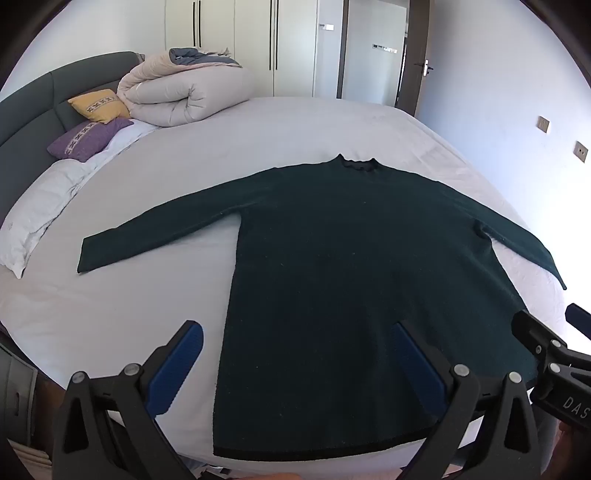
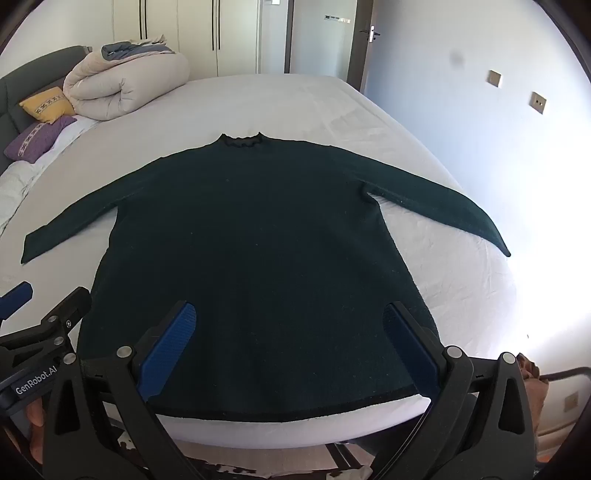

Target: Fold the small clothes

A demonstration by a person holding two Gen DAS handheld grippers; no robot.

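The sweater [image 1: 332, 277] lies flat on the bed [image 1: 295, 122], sleeves spread. Both the left claw [image 1: 299, 363] and right claw [image 2: 291, 343] hover released above its hem; best pinch one sleeve cuff first and fold inward.

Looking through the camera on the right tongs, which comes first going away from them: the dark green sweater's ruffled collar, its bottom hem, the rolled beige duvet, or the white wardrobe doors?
1. Bottom hem, just ahead of the right tongs, which are open.
2. Ruffled collar of the dark green sweater, mid-bed.
3. Rolled beige duvet, far left by the headboard.
4. White wardrobe doors, back wall.
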